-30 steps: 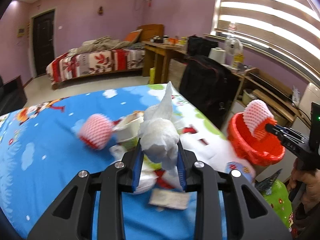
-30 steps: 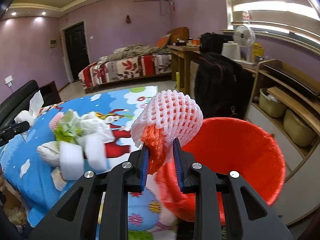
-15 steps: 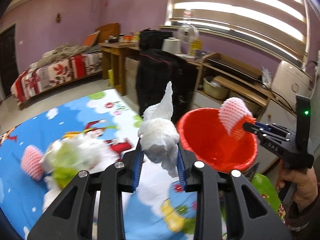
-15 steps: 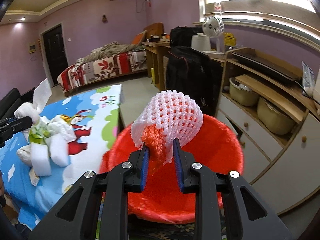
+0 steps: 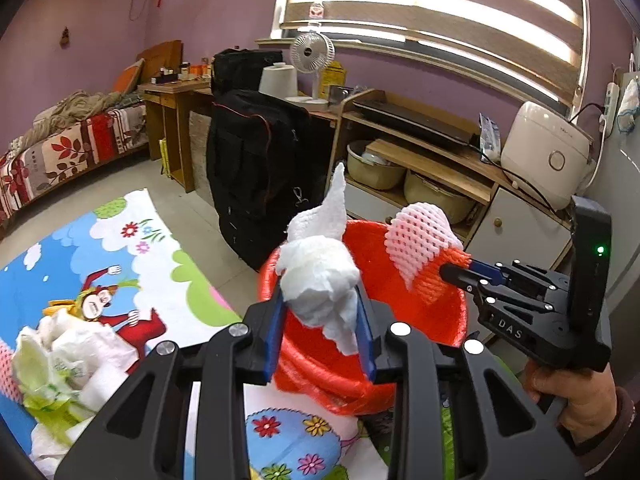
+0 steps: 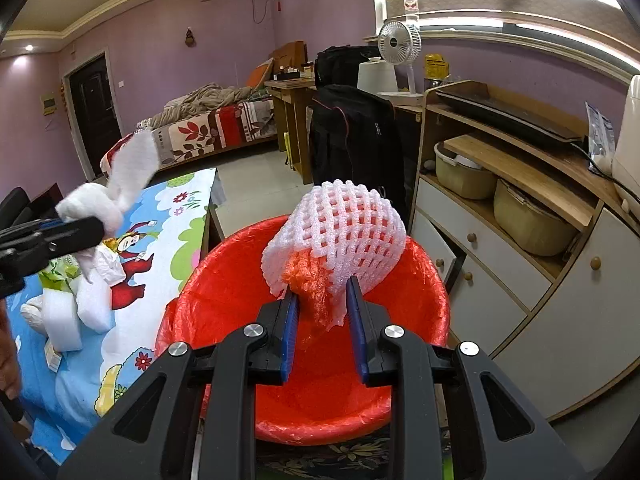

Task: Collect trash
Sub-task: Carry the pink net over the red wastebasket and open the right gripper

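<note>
Status: two items are in transit and neither has been released. The left tongs [image 5: 320,328] are clamped on a crumpled white tissue wad [image 5: 318,276], held at the near left rim of the red bin [image 6: 320,400]. The right tongs [image 6: 322,328] are clamped on a foam fruit net [image 6: 340,232], held directly above the bin opening. As judged from the right wrist view, the bin interior holds no visible trash, so deposit of both items remains outstanding.

Remaining work: a pile of trash [image 5: 68,364] lies on the worktop [image 5: 120,248] to the left of the bin. It includes white foam blocks [image 6: 76,308], crumpled tissue and a green-printed wrapper. Several further collection cycles appear to be required.

Item condition:
- Tissue wad: soft, irregular, with one twisted corner pointing upward; a loose flap hangs below the tongs.
- Foam fruit net: white-pink open mesh, dome-shaped, with an orange mesh portion bunched between the tongs.
- Red bin: lined with a thin red plastic bag folded over the rim; it stands on the floor at the right edge of the worktop.
</note>
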The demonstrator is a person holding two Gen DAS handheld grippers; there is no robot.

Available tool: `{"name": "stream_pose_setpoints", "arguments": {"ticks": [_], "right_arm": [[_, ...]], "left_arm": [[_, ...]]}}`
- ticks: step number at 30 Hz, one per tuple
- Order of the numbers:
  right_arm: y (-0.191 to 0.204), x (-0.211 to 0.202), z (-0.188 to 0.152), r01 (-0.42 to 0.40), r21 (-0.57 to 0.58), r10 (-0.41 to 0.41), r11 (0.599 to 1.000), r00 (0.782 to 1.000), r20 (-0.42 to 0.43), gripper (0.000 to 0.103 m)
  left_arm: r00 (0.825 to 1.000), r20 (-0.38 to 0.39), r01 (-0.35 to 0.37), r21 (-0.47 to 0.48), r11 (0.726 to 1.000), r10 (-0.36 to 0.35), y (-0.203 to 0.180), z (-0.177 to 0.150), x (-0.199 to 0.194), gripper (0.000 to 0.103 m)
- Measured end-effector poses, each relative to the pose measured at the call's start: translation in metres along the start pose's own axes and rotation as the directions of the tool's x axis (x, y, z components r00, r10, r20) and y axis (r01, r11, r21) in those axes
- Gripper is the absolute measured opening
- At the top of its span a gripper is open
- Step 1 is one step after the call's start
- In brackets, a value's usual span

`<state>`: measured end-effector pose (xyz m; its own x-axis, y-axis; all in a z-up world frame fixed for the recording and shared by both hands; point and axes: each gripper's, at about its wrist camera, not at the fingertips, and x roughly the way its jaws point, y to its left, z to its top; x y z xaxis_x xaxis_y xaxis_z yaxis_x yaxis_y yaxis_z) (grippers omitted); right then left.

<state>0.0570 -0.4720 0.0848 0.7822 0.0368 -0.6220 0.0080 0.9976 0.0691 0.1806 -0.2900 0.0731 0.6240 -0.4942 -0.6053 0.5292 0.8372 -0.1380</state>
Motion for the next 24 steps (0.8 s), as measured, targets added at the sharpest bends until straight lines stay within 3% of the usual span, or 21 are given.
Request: {"name": "stream_pose_setpoints", "arguments": {"ticks": [5,7,8,9,10,17,24], "right_arm": [[-0.006,0.002,0.0,0.004,0.014,-0.004,1.0,1.0,0.0,0.025],[-0.009,0.002,-0.001,0.005,0.021,-0.005,1.0,1.0,0.0,0.032],[-0.009,0.002,-0.001,0.006,0.023,-0.007,1.0,1.0,0.001,0.048],[-0.009,0.001,-0.001,0.009,0.025,-0.009,1.0,1.0,0.004,0.055],[-0.009,-0.001,-0.002,0.013,0.025,-0.013,1.0,1.0,0.012,0.066],[-0.01,-0.001,-0.007,0.003,0.033,-0.003,0.999,1.0,0.009,0.073],[0.005,-0.004,-0.014,-0.043,0.034,0.042,0.999,0.999,0.027,0.083]], "left_arm": [[1.0,-0.01,0.027,0.013,1.0,-0.027,-0.007,-0.002,0.012,0.034],[0.999,-0.01,0.041,0.013,0.999,-0.041,-0.008,-0.001,0.017,0.048],[0.999,-0.008,0.048,0.004,0.999,-0.048,-0.007,0.0,0.018,0.065],[0.998,-0.007,0.056,-0.009,0.998,-0.056,-0.005,0.0,0.02,0.07],[0.998,-0.01,0.058,-0.015,0.998,-0.058,-0.003,0.001,0.021,0.07],[0.999,0.002,0.041,-0.07,0.997,-0.041,0.017,-0.011,0.005,0.07],[0.998,0.046,-0.029,-0.1,0.995,0.034,0.036,-0.032,-0.034,0.07]]}}
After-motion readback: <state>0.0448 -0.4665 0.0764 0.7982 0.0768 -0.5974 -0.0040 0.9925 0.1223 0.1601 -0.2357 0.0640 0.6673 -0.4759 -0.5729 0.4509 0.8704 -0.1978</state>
